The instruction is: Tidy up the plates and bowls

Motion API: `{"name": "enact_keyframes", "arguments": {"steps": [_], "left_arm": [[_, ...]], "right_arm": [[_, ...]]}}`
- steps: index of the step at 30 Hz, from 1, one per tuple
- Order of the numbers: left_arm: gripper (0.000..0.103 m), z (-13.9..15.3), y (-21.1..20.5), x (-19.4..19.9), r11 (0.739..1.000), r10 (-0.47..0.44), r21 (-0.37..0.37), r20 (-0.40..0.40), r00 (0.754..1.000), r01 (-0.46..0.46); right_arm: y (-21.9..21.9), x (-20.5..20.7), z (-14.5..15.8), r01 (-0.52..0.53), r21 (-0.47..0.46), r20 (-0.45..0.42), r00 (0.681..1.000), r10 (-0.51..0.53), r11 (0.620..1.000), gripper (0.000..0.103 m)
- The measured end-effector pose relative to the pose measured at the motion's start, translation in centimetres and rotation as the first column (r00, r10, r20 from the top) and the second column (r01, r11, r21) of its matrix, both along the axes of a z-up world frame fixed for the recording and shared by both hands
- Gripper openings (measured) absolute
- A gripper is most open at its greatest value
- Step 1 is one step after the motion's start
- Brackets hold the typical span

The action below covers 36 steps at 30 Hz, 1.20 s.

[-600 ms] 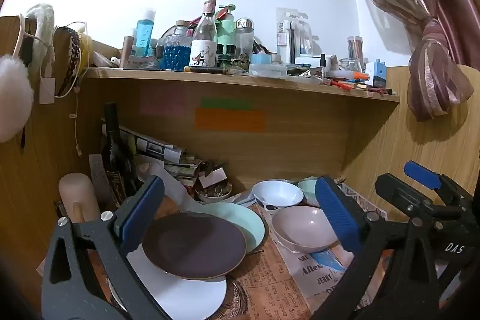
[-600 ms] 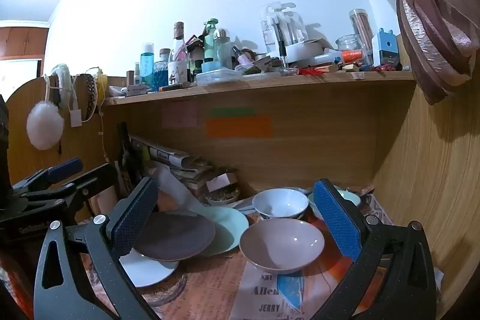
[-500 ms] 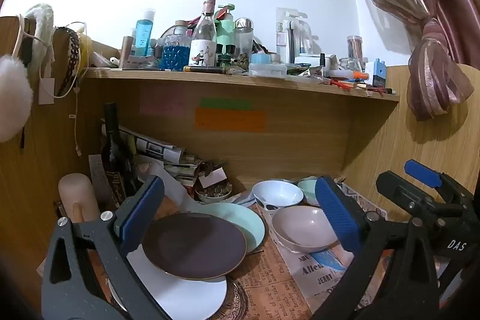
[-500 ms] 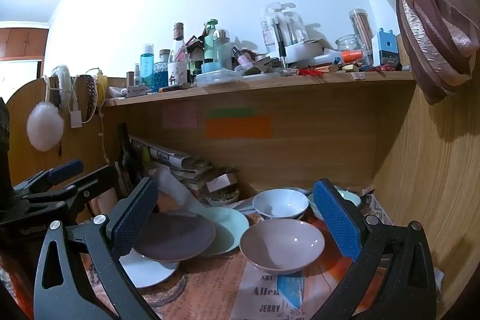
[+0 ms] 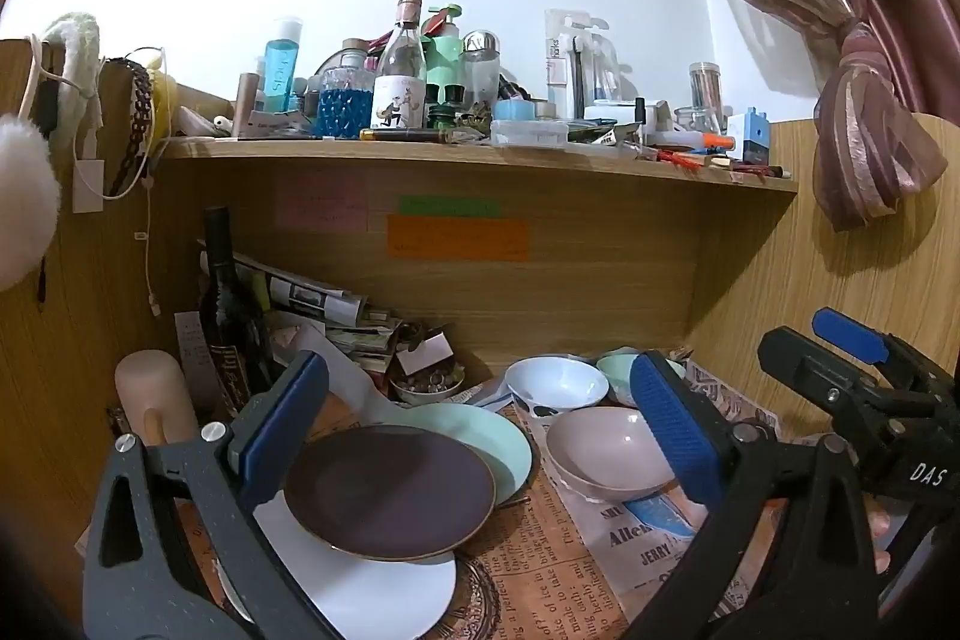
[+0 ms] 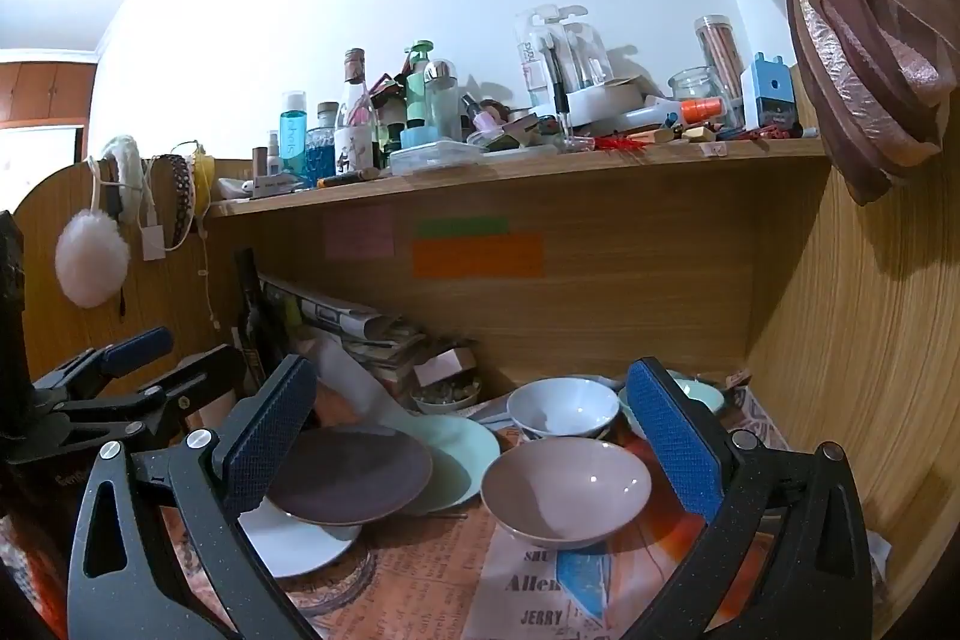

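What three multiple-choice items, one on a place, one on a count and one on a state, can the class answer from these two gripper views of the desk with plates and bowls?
1. Where does the dark plate lie?
A. Overlapping the white plate and green plate
B. On the shelf
C. Inside a bowl

2. How many plates lie in that overlapping group?
A. One
B. Three
C. Five

3. How does the pink bowl stand?
A. Upside down
B. Upright, nothing visible inside
C. Stacked in the white bowl

Answers: 1 A, its edges cover both plates; 2 B, dark, green and white; 3 B, its bare hollow faces up, apart from the other bowls.
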<state>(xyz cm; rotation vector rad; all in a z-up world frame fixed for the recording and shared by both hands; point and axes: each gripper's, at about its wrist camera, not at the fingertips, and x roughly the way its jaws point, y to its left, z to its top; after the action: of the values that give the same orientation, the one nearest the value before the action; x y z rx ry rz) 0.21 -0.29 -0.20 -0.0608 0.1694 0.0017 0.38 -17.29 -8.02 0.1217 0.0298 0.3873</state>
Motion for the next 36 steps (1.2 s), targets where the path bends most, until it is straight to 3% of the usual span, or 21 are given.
{"name": "enact_keyframes", "arguments": {"steps": [36], "left_arm": [[0.102,0.17,-0.3,0.13,1.0,0.0,0.013,0.011,1.0,0.0]], "right_arm": [[0.48,-0.03,-0.18,-0.01,0.003,-0.008,1.0,0.01,1.0,0.103]]}}
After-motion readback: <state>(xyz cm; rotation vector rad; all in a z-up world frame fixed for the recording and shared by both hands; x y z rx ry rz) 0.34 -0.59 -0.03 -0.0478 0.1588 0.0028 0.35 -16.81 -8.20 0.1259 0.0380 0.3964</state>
